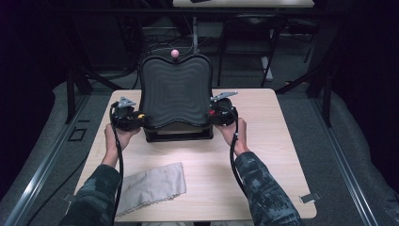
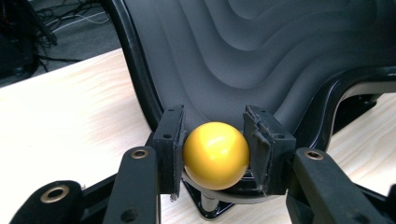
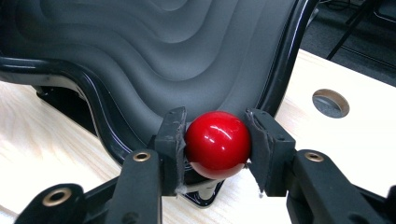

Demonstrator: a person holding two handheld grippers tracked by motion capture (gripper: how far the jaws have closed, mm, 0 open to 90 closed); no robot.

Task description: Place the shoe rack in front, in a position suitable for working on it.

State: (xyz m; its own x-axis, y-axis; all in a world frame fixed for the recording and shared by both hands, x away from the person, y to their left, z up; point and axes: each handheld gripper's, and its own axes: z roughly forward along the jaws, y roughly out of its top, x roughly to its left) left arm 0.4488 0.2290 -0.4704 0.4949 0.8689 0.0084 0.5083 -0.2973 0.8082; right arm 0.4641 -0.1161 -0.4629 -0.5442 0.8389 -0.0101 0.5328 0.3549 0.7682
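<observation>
tilt board: black wavy-surfaced tray [image 1: 176, 92] on a dark base, sitting mid-worktop toward the far edge; far end is standing higher than the near end.
yellow knob: ball handle [image 2: 216, 155] at the tray's near-left corner, on a short stem.
red knob: ball handle [image 3: 218, 144] at the near-right corner, same stem mount.
pink ball: small ball [image 1: 175, 53] sitting at the tray's far rim, centre.
left hand-held gripper: [image 2: 216, 151] pads are pressing both sides of the yellow knob; holding it.
right hand-held gripper: [image 3: 217, 145] clamped on the red knob, pads touching both sides.
step: both handles are gripped; looks like tilting control is starting.
next: probably calls for small, matched lifts or dips of both knobs, steering the pink ball down the grooves without overshooting.
worktop: light wood [image 1: 282, 141]; grey cloth [image 1: 151, 186] lying near the near-left corner, well apart from the tray.
</observation>
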